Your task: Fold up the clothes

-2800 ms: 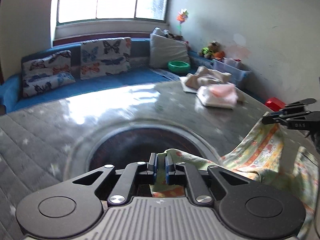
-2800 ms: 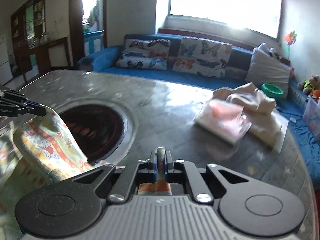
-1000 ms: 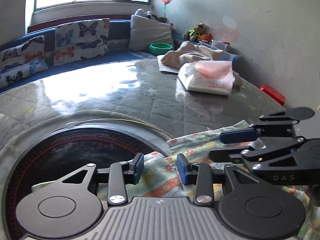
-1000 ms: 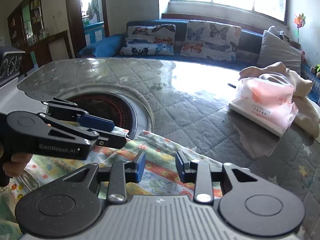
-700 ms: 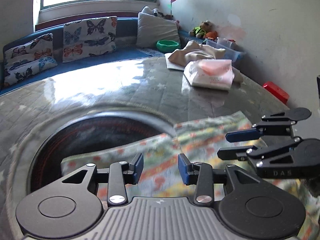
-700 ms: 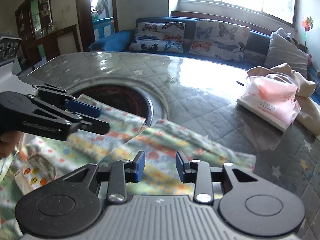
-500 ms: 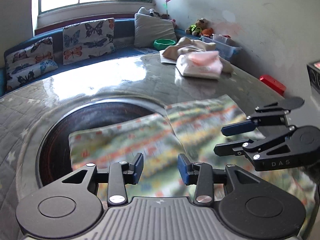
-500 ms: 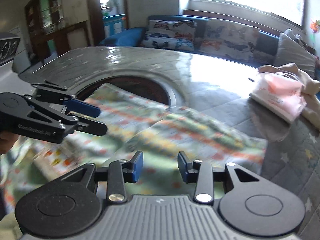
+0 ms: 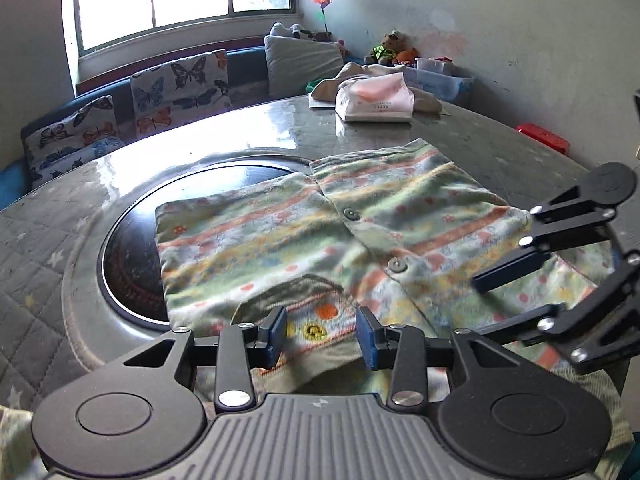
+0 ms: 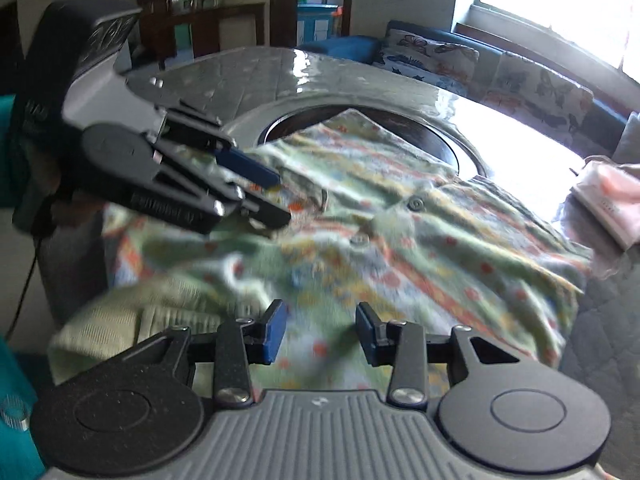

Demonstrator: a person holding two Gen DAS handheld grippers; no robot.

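The patterned shirt, earlier gripped and lifted, is now spread flat; the left gripper and the right gripper, whose jaws have just been opening, are held apart, empty.

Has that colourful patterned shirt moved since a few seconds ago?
Yes. The shirt hung bunched from both grippers then; now it lies spread flat on the table, partly covering the dark round inset.

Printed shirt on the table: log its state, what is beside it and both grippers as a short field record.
garment: printed shirt, spread flat, buttoned front up
lies on: round table, partly over the dark centre disc
left gripper: open, holds nothing
right gripper: open, holds nothing
nearby: pink packet at the far edge
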